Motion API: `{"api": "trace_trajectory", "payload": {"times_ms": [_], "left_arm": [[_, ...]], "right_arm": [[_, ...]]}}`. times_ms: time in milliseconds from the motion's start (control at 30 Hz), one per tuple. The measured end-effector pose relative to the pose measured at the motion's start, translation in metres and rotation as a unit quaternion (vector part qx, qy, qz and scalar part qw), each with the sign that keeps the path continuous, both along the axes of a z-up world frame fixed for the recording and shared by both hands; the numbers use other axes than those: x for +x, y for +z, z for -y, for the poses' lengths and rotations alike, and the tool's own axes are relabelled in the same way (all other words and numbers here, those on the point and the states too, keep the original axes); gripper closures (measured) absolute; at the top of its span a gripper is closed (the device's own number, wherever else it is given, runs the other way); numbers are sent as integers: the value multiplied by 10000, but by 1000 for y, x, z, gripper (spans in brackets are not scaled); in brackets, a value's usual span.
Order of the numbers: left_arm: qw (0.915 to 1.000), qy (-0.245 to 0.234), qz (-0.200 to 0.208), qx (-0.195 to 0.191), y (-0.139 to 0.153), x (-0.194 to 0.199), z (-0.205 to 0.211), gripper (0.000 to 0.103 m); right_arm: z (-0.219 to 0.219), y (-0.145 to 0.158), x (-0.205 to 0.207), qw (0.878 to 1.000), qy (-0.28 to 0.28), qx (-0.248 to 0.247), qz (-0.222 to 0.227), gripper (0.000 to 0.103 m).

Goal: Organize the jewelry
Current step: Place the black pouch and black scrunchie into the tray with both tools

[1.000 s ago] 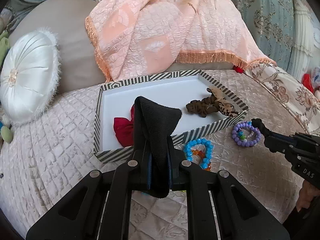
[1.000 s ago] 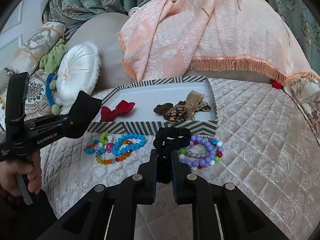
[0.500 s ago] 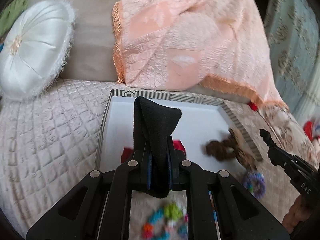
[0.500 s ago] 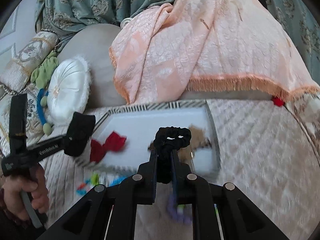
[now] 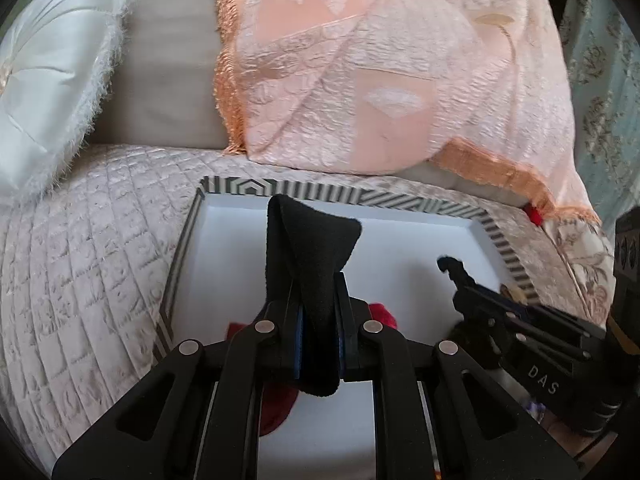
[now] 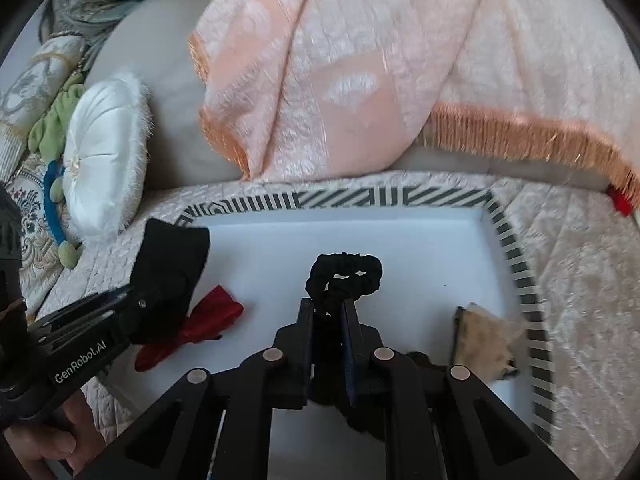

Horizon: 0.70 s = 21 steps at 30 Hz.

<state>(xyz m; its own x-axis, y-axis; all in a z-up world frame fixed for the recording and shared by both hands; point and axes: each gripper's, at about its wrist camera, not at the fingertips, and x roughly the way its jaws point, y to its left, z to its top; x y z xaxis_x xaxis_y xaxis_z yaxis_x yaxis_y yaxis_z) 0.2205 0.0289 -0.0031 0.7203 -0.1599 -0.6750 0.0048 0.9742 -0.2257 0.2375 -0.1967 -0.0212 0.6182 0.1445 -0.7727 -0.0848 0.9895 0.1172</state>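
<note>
**Both hand-held grippers clamped on black fabric above the striped tray**

Your right hand-held gripper (image 6: 327, 316) was closed tight on a black scrunchie (image 6: 345, 276), its two fingers pinching the lower part while the ruffled loop stood up free above the tips. You held it over the white floor of the tray (image 6: 424, 256), roughly mid-tray.

Your left hand-held gripper (image 5: 318, 300) was likewise pressed shut, on a black cloth piece (image 5: 310, 248) that rose from between the fingers in a folded, flared shape and hung a little below them. It too sat over the tray, toward the left side; in the right wrist view the same cloth (image 6: 170, 268) hovered just above the red bow (image 6: 192, 330).

The red bow lay on the tray floor at the left. A tan, patterned hair accessory (image 6: 486, 340) lay near the tray's right wall, with a dark brown piece beside it partly hidden behind your gripper.

The tray, edged in black-and-white stripes (image 5: 304, 192), rested on a quilted pale pink bedspread (image 5: 92, 248). Behind it were a peach fringed blanket (image 6: 340, 72) and a white round cushion (image 6: 102, 160).
</note>
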Motion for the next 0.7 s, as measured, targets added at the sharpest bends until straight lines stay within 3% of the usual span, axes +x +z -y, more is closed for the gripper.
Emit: {"api": "trace_trajectory", "payload": {"times_ms": [67, 200, 433, 700], "left_arm": [[9999, 89, -32, -41, -3, 5, -5, 87], [9998, 177, 65, -117, 2, 2, -12, 55], [9996, 233, 140, -98, 18, -17, -22, 53], [9997, 141, -128, -142, 13, -73, -35, 52]], "right_arm": [[2, -4, 6, 10000, -61, 22, -24, 91], [5, 0, 6, 9997, -158, 74, 151, 60], [23, 33, -19, 9968, -374, 234, 667, 57], [54, 53, -111, 9947, -730, 42, 725, 57]]}}
